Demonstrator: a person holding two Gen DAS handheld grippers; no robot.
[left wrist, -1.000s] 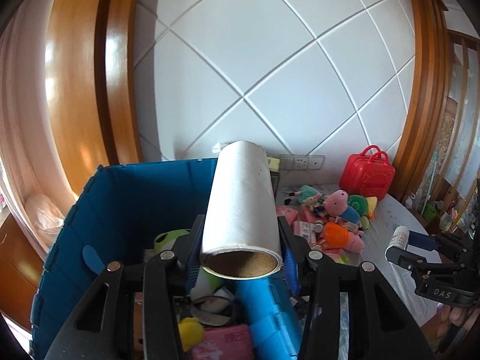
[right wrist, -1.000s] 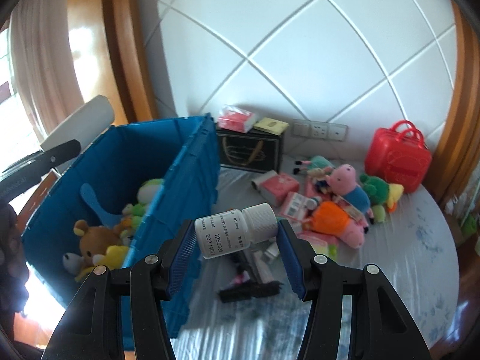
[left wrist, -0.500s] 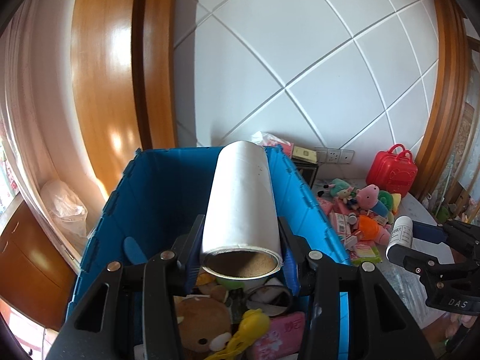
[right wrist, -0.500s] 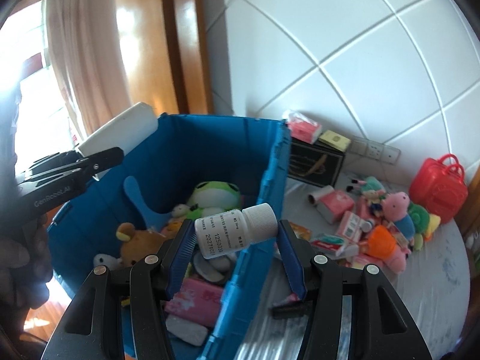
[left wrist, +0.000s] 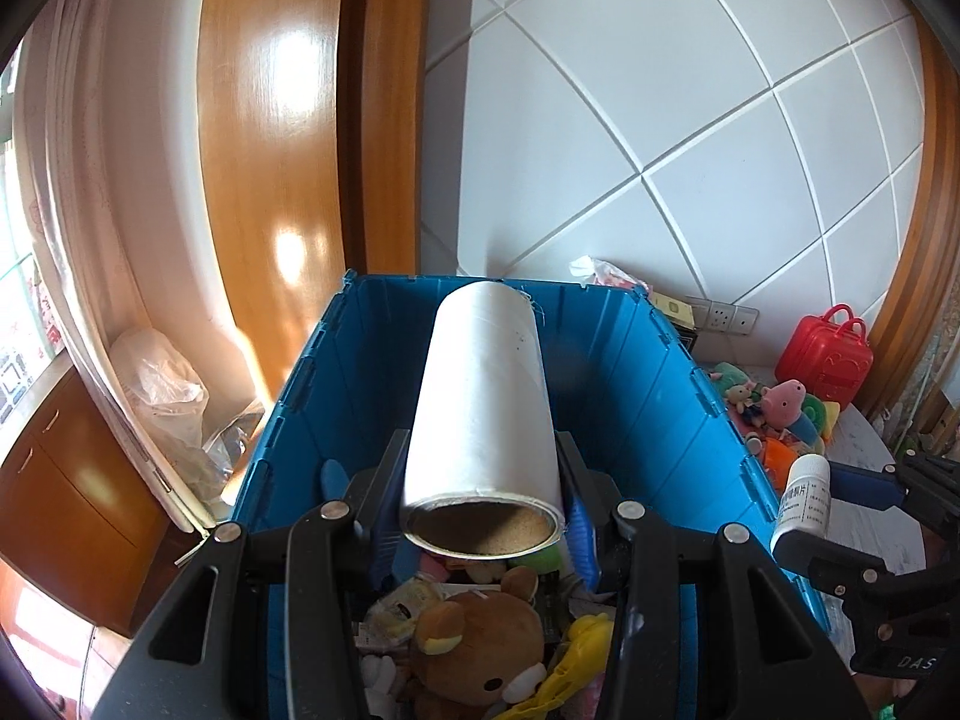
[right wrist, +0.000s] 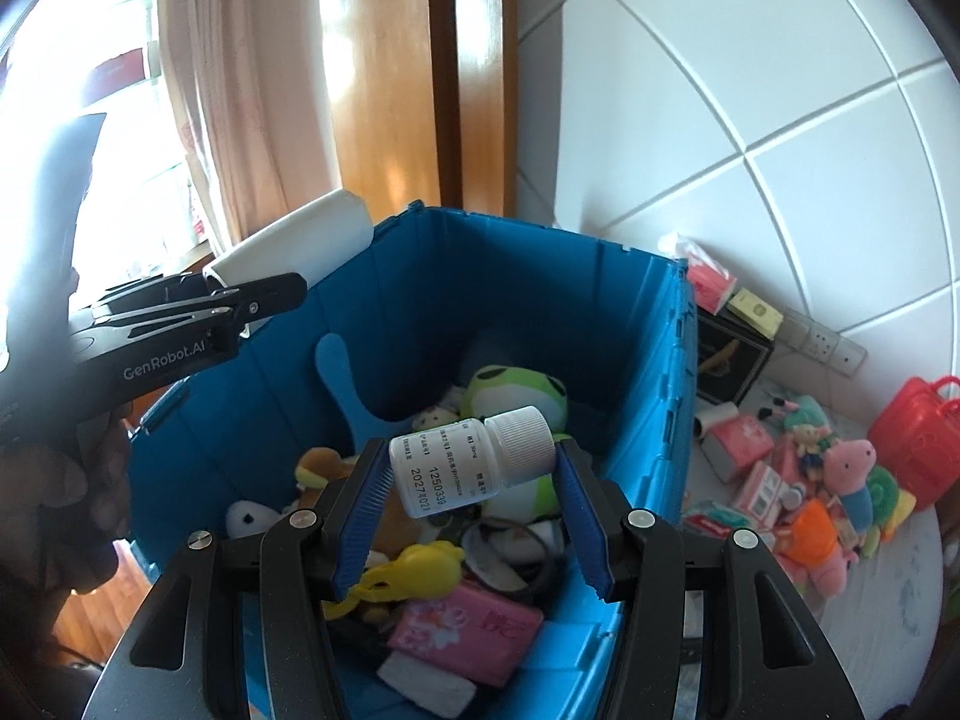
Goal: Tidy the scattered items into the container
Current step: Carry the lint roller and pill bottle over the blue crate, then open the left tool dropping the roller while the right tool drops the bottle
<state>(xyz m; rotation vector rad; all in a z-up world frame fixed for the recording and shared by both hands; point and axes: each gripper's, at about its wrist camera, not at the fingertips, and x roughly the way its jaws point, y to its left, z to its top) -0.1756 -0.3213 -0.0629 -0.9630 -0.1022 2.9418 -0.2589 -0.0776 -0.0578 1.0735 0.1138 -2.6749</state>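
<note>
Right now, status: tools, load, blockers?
Left tool shut on white roll, over blue bin. Right tool shut on pill bottle, also over bin. Plush toys piled inside; drop path clear.

My white roll (left wrist: 483,402) and little white bottle (right wrist: 471,459) hung over the blue box (right wrist: 654,420) full of toys.

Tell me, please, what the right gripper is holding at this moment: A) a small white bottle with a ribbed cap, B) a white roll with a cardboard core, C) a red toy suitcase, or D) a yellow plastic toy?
A: the right gripper has its blue pads clamped on the small white bottle, lying crosswise above the blue bin.
</note>
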